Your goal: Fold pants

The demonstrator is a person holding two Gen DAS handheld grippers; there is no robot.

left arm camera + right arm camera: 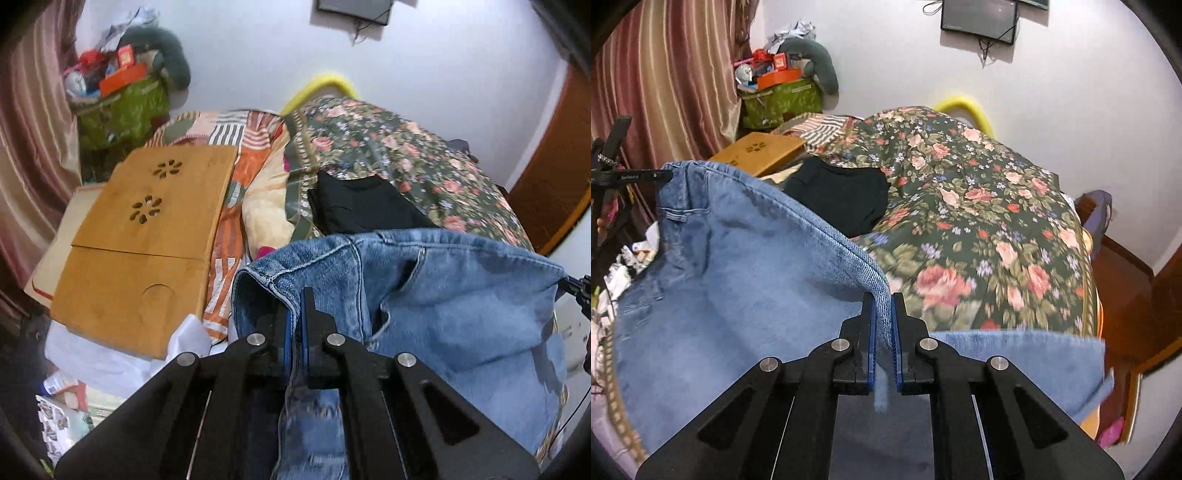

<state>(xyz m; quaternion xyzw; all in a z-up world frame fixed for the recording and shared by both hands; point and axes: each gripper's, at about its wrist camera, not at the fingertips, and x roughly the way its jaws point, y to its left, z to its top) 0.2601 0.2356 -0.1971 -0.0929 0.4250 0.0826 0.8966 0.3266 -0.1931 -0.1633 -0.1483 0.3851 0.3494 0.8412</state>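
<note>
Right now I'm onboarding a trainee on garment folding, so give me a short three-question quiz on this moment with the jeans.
1. True or false: both the left gripper and the right gripper are shut on the jeans.
2. Multiple choice: what lies on the floral bedspread just beyond the jeans? A) a black garment B) a white towel C) a red pillow
3. Fill in: the perforated board lying to the left of the bed looks made of ____.

Key:
1. True; denim is pinched between each gripper's blue pads.
2. A, the black garment.
3. Wood; it is the wooden board with flower-shaped cutouts.
</note>
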